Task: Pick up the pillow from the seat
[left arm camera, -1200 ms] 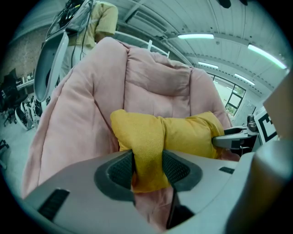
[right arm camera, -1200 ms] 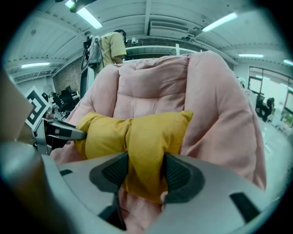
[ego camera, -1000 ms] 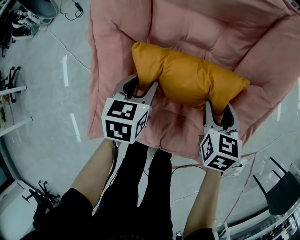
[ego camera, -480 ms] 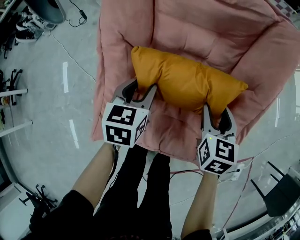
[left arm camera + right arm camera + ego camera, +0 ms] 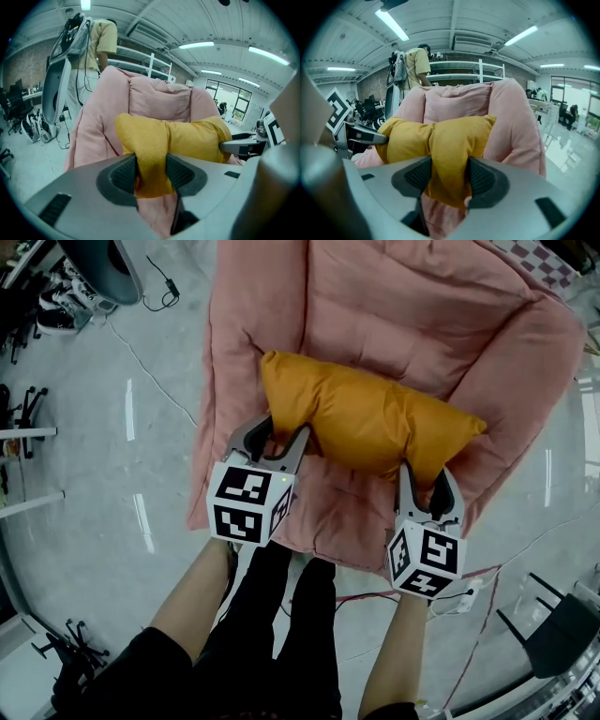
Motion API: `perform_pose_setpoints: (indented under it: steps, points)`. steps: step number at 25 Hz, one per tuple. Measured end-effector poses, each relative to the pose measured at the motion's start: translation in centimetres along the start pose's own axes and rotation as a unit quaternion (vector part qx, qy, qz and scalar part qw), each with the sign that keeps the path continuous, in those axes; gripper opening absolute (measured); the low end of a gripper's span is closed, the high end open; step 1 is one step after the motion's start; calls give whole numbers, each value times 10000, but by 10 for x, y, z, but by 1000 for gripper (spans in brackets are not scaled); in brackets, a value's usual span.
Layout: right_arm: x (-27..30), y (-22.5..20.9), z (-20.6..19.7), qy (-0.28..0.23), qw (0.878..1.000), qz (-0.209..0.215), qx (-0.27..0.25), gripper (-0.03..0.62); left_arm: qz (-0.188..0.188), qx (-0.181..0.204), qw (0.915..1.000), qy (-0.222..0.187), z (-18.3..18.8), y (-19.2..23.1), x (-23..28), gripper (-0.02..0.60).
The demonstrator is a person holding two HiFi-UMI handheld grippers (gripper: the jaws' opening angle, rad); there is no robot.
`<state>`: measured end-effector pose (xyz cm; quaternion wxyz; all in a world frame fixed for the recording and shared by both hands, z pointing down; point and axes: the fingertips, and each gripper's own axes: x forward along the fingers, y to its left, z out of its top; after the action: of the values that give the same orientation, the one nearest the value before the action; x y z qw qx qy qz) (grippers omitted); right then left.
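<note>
Two grippers clamp plump mustard-yellow fabric pillow point(image 5: 366, 418). Left gripper point(image 5: 279, 432) pinches its left end, right gripper point(image 5: 427, 479) its right end; jaws of each press into bunched fabric. Pillow spans between them over front of padded pink fabric armchair seat point(image 5: 422, 306); cannot tell whether underside touches cushion. To lift well: raise both hands evenly, fixed spacing so pillow neither stretches nor sags, firm squeeze since soft filling may slip. Clear chair's front edge before drawing back.

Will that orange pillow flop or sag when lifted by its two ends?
Probably soft: the pillow pinches narrow where the left gripper and right gripper clamp it. Likely light for its bulk, being puffy. Its middle may sag slightly.
</note>
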<state>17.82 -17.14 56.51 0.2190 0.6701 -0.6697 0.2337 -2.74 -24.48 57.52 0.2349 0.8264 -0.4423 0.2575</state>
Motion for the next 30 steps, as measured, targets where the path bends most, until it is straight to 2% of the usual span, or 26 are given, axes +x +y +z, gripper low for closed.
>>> perform_pose_setpoints:
  steps: [30]
  points:
    - [-61, 5, 90, -701, 9975, -29, -71, 249, 147, 218, 9974, -676, 89, -12, -71, 189]
